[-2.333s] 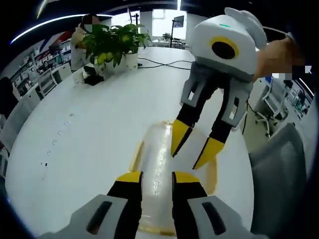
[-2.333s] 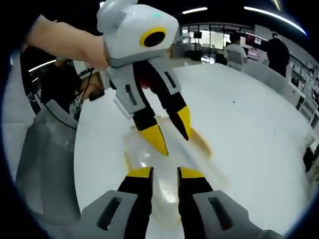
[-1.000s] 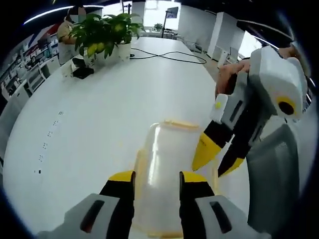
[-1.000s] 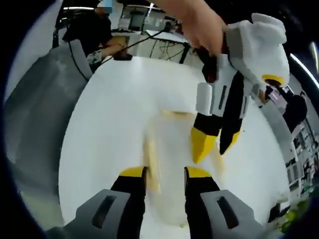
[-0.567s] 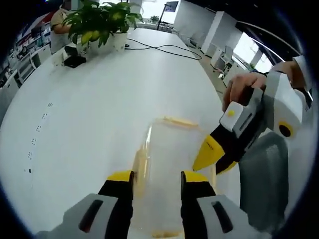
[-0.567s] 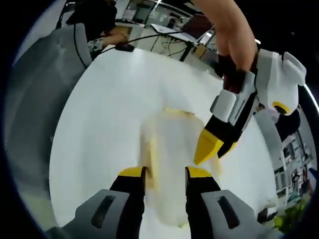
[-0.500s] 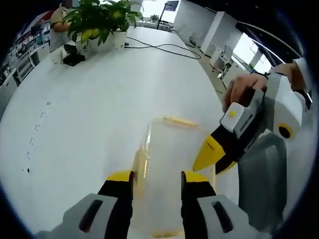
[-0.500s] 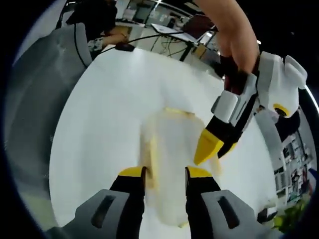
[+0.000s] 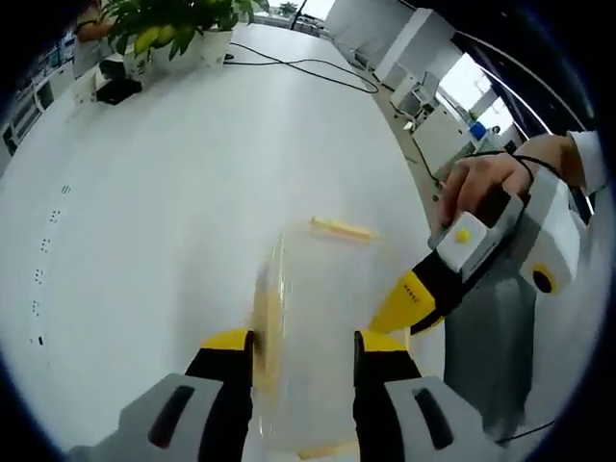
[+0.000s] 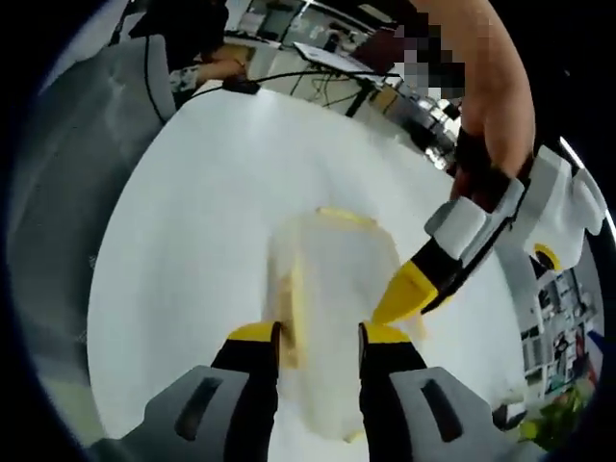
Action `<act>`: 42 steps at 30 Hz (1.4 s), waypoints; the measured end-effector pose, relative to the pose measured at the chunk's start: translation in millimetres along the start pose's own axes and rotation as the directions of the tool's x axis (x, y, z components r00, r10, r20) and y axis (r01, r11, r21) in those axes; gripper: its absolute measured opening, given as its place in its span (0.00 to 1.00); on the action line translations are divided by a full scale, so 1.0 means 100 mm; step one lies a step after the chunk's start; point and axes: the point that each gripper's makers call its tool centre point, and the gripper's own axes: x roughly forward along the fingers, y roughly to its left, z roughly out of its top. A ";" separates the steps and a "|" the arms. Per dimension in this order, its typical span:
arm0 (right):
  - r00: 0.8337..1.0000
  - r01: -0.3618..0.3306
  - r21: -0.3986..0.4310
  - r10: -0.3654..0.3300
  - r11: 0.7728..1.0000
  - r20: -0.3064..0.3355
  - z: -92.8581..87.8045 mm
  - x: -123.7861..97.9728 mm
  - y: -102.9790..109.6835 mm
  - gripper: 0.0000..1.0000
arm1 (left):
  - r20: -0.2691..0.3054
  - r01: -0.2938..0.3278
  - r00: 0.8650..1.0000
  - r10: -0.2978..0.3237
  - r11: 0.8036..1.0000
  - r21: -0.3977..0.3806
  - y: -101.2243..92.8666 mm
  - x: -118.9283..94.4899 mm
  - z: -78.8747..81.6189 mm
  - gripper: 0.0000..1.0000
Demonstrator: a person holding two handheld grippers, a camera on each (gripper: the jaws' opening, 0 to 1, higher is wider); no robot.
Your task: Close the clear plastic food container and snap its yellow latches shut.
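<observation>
While both grippers [image 9: 299,343] [image 10: 319,336] straddle the container [image 9: 322,308] with parted jaws, neither visibly grips it.

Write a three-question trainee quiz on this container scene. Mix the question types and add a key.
1. True or false: in the left gripper view, the clear container sits on the white table in front of the left hand-held gripper.
2. Multiple choice: in the left gripper view, the right hand-held gripper comes in from A) the left, B) the right, C) the top.
3. Fill in: far across the table stands a potted ____, near a black cable.

Key: 1 true; 2 B; 3 plant.
</observation>
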 end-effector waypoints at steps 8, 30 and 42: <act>0.999 0.050 -0.022 -0.050 0.999 -0.011 0.00 0.02 -0.01 0.28 | -0.012 0.028 1.000 -0.028 1.000 -0.013 0.02 0.00 0.00 0.34; 0.996 0.081 -0.033 -0.082 0.996 -0.023 -0.03 0.00 -0.02 0.25 | -0.041 0.083 0.996 -0.084 0.996 -0.037 -0.01 0.08 -0.02 0.33; 0.997 0.079 -0.024 -0.079 0.997 -0.026 -0.04 -0.02 0.00 0.24 | -0.028 0.147 0.988 -0.149 0.986 -0.084 -0.13 0.11 -0.10 0.33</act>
